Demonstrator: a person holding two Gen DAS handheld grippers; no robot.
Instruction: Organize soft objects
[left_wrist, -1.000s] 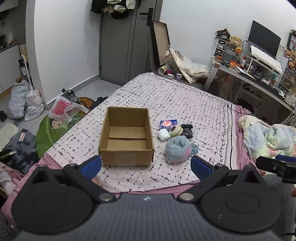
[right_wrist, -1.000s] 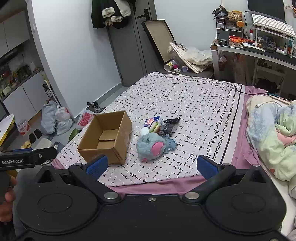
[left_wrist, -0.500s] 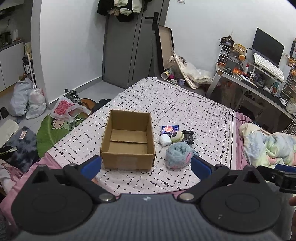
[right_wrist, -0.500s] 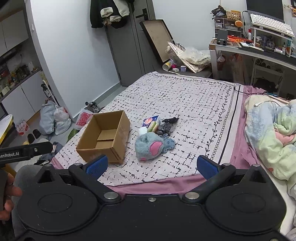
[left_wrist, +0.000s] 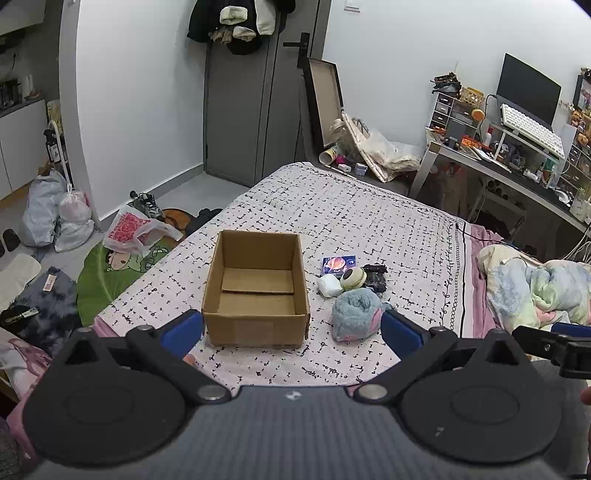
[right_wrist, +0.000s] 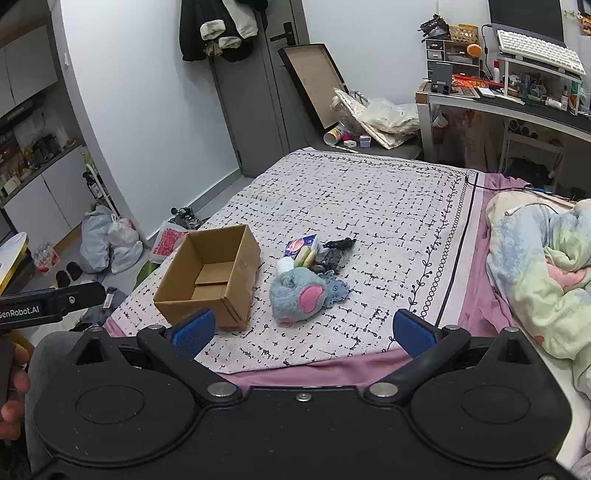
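Left wrist view: I hold the left gripper (left_wrist: 291, 330) level over the near bed edge, jaws spread wide, grasping nothing. The cardboard box (left_wrist: 255, 291) sits open directly ahead on the patterned bedspread (left_wrist: 369, 221). Right of it lies the blue plush toy (left_wrist: 355, 314), with a white roll (left_wrist: 330, 285) and a small packet (left_wrist: 338, 264) beyond.

Right wrist view: the right gripper (right_wrist: 302, 330) is likewise released, clear of the bed. The plush toy (right_wrist: 299, 299) lies ahead, box (right_wrist: 210, 277) to its left. The crumpled blanket (right_wrist: 539, 266) occupies the right side.
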